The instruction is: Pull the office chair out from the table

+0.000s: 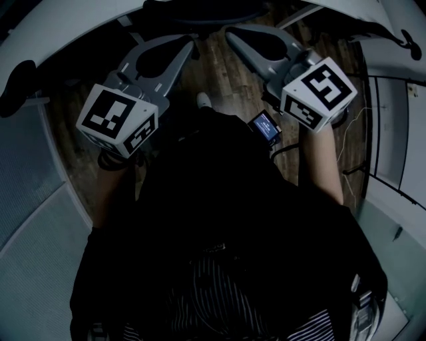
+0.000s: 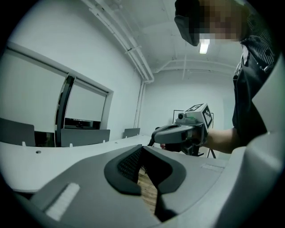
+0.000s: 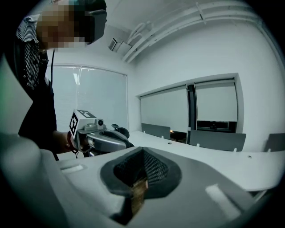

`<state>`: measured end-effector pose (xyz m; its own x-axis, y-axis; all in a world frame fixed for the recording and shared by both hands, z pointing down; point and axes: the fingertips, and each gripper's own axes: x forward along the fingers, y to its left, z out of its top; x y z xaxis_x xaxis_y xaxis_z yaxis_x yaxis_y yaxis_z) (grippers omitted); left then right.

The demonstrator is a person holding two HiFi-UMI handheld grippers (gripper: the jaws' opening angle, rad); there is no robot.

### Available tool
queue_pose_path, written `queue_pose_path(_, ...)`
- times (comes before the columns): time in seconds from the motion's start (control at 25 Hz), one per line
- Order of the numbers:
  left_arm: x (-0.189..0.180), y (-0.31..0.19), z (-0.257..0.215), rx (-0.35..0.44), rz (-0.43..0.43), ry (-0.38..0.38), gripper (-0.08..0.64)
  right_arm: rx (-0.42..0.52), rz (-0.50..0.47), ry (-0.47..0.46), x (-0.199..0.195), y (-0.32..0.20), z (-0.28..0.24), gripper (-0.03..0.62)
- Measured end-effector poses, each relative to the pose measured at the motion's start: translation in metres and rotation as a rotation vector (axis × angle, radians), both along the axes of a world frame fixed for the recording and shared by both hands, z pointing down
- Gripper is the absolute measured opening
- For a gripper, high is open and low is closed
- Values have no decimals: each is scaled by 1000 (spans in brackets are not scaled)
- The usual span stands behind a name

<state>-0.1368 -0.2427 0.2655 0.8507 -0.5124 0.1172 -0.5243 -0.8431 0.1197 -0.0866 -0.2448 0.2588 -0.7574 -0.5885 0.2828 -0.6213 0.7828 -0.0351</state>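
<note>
The person holds 2 grippers up side by side, both aimed toward the near edge of the white table [image 1: 73, 30]. The left gripper [image 1: 190, 42] has its jaws pressed together with nothing between them. The right gripper [image 1: 230, 32] is closed the same way and also empty. The office chair [image 1: 200, 12] shows only as a dark shape tucked in at that table edge, just beyond both tips, and neither touches it. Wooden floor [image 1: 213, 76] lies below.

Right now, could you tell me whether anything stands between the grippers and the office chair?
Nothing visible does. The left gripper and right gripper, both shut and empty, point over wood floor toward what looks like the office chair at the table.
</note>
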Motion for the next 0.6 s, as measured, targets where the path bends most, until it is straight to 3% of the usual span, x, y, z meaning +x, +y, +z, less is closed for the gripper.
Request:
queue_pose_path(0.36,25,-74,4,-13,-61,-34,-6,7,-49,-5,39,-67,-5,-2)
queue_pose_path(0.6,55,-125,16,-57,-53,-56,-6,-5,-84,6,74,-125,5,-2)
